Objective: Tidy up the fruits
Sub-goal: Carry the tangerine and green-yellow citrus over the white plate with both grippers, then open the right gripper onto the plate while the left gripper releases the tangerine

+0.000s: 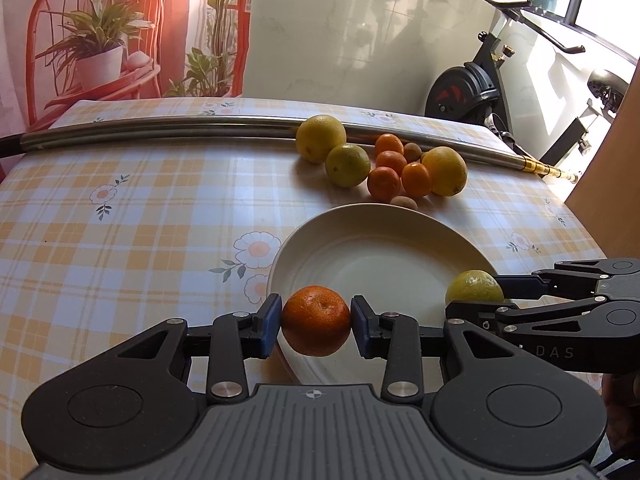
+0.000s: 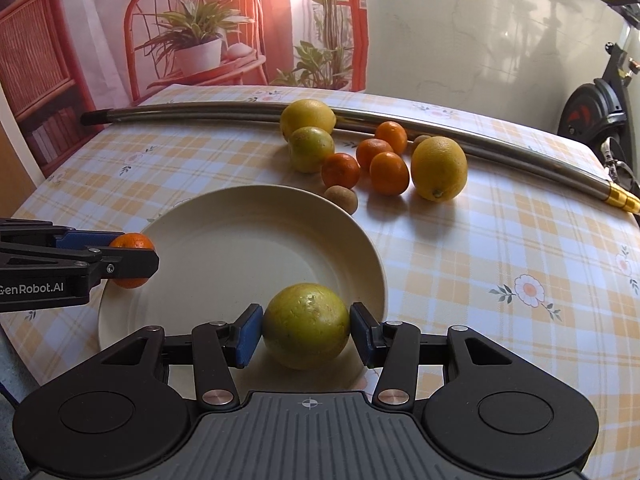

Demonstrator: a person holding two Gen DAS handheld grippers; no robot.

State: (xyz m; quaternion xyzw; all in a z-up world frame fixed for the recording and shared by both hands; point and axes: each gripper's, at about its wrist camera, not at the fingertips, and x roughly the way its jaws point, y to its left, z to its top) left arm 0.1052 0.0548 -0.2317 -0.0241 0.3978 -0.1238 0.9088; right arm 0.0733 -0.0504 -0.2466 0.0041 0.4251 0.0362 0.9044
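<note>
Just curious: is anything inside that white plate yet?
The plate shows bare. Each gripper holds fruit over its near rim: a tangerine, a green citrus. The patches beneath them are hidden.

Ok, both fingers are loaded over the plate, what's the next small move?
Probably lower the right gripper a touch and release the green-yellow citrus onto the plate: it sits over the near rim, the plate is bare, and the left gripper's tangerine hangs at the opposite edge.

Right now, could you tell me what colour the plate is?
The plate is plain cream-white, clearest in the right wrist view.
</note>
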